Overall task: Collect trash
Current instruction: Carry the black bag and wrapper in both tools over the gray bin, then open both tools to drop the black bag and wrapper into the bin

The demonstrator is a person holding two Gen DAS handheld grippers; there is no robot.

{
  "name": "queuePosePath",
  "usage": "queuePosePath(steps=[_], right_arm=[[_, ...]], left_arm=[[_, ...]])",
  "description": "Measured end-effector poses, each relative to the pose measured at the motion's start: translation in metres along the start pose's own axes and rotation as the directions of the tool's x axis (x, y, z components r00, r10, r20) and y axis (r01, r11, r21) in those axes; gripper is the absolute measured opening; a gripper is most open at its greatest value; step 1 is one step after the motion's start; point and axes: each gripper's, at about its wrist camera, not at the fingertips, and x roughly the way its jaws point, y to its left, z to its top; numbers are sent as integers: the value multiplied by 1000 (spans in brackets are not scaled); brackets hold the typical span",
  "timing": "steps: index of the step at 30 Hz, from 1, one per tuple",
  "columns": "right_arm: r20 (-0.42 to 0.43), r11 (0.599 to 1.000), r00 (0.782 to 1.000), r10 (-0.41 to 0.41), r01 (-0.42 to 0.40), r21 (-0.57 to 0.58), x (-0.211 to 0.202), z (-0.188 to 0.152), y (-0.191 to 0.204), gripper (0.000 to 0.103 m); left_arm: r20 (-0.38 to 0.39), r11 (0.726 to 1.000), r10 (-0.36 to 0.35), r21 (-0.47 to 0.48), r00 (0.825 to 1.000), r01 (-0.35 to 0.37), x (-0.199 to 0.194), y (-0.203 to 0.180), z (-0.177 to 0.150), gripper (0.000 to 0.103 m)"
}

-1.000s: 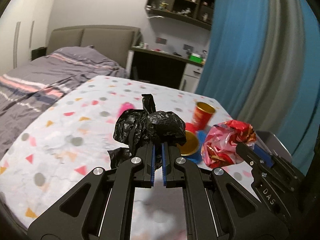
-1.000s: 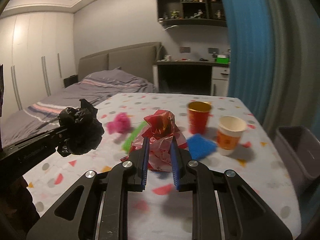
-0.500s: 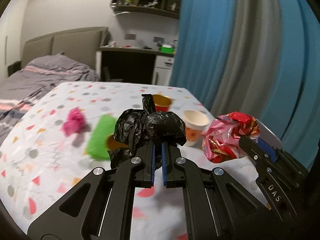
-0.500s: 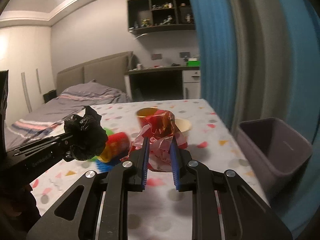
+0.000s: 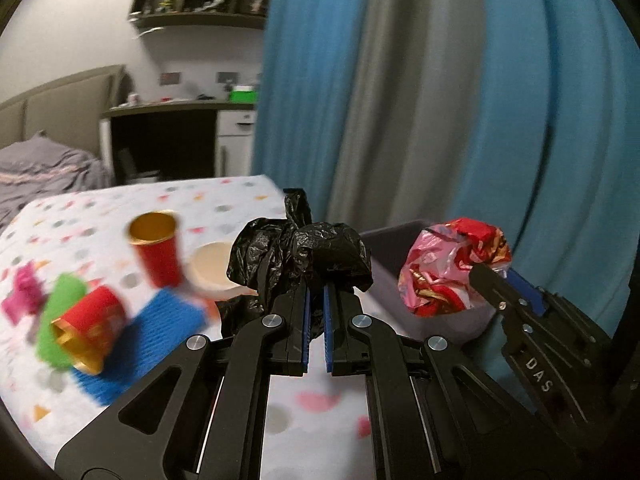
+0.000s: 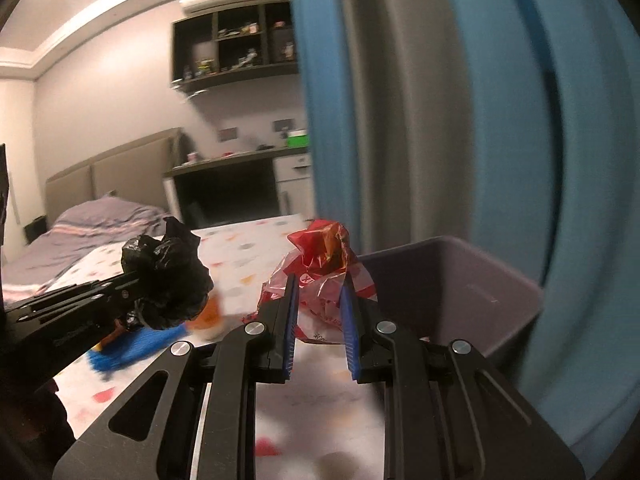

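A grey bin (image 6: 460,292) is standing at the bench's (image 6: 240,256) edge, its inside too dark to read. The left hand-held gripper (image 5: 316,292) is clenching a crumpled black plastic bag (image 5: 304,256) above the bench. The right hand-held gripper (image 6: 318,292) is grasping a crinkled red foil wrapper (image 6: 324,256) beside the bin's rim.

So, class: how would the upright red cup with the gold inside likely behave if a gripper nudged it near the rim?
The upright red cup is tall and narrow, so it would probably tip. It looks empty, so likely light. Once down, it may roll.
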Motion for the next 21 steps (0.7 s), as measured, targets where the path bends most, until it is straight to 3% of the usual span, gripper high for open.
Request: queuePosePath(steps=[9,21], right_arm=[[6,995,995,-99,99,14,15,6,-46,21],[-19,987,988,-154,155,37,33,4,-77,22]], left_arm=[[-13,992,-115,48,993,115,58,-53,15,5],[-85,978,-197,53,977,202,120,-79,18,5]])
